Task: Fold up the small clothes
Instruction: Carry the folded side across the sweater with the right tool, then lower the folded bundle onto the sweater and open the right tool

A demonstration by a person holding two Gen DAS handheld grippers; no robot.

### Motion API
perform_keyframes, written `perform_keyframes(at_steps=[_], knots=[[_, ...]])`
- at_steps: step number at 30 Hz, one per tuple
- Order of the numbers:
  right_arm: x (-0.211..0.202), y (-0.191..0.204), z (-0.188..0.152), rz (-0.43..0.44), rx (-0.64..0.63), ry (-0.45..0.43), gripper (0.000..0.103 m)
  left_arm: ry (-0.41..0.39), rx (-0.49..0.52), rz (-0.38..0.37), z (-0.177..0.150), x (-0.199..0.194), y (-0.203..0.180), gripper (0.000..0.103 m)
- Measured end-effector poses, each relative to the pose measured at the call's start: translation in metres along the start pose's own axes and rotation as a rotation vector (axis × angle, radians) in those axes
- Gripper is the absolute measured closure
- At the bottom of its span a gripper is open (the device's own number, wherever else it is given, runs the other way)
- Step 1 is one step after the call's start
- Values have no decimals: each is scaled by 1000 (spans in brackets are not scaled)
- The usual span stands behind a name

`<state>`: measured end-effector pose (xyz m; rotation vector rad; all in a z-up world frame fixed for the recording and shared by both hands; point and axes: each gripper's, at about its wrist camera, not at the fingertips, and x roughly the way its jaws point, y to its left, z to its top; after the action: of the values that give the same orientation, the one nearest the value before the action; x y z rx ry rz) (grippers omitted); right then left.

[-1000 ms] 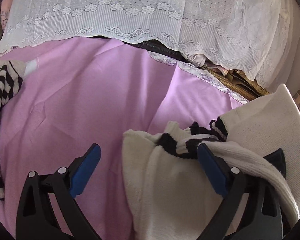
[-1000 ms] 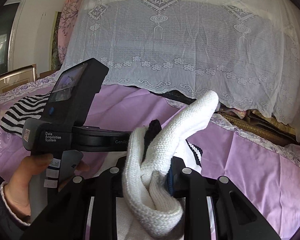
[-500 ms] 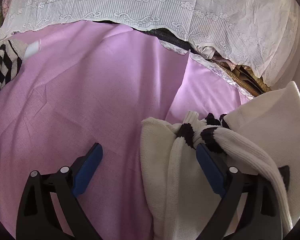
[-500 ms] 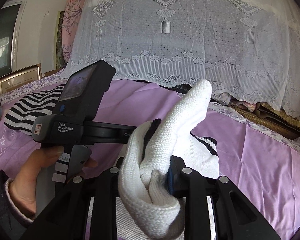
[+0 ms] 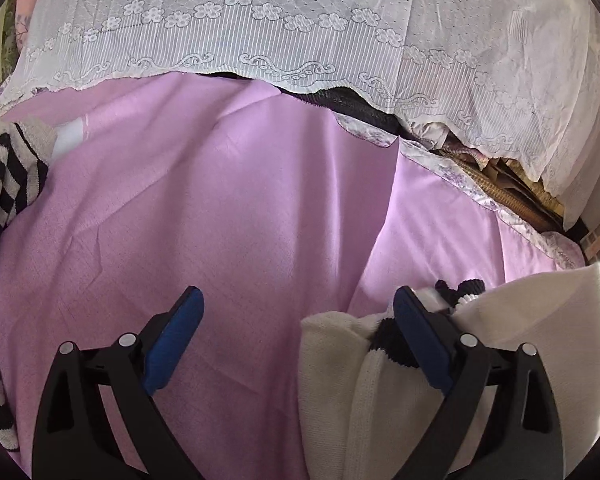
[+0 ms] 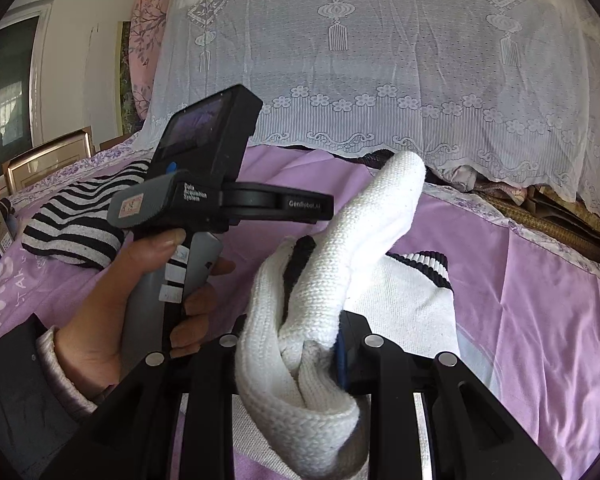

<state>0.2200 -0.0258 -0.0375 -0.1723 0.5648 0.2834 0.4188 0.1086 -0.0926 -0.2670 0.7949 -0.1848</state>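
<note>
Knitted white wool, thick and ribbed, makes up the small white sweater with black-and-white striped cuffs (image 6: 404,300), and it will handle as a soft, limp, light thing: it sags wherever it is not held, and its coarse stitches should give blue pads good purchase with little risk of slipping. Nothing about it looks fragile, though a loose knit can stretch if pulled hard by one point.

Most of the sweater lies on the smooth lilac bed cover (image 5: 240,208), at about five o'clock in the left wrist view, where it shows as a bunched white mass (image 5: 332,380). The right claw (image 6: 300,356) stands narrow, pinched on a doubled roll of the sweater's sleeve (image 6: 340,264) that rises toward one o'clock above the jaws. The left claw (image 5: 296,344) stands wide with nothing between its pads; its right finger lies just beside the striped cuff (image 5: 392,340), whether touching I cannot tell.

A good hold, in my judgement, is a hem edge, cuff or shoulder seam, where the knit is denser and a fold line can be kept straight; a grip on the bulky middle would only gather more layers. A black-and-white striped knit garment (image 6: 76,232) lies well apart at nine o'clock in the right wrist view.
</note>
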Motion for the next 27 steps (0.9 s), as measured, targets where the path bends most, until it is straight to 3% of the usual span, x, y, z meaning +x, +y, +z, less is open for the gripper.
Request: perform_keyframes(at_steps=[3,7,10,12,16,21,26,27], knots=[[17,21,-8,-21,-71,40,77,26,-50,23,1,7,15,10],[27,42,-16,-70,-166,67,76,42,-141,-40,2,7,38,10],[34,50,-23,-91,-220,103,75,40,-150,-43,1,3,43,10],[38,60,-27,-107,-273,123,62,40,-139,-45,1,-2,42,10],[36,77,-35,-142,-372,121,50,3,-93,-75,5,-26,37,10],[8,71,-37,-35,-383,71,47,-64,-45,-137,14,-66,28,9],[-30,34,-35,142,-331,63,50,-12,51,-246,11,-75,-5,7],[-34,19,-33,166,-289,67,56,4,80,-269,8,-75,-15,7]])
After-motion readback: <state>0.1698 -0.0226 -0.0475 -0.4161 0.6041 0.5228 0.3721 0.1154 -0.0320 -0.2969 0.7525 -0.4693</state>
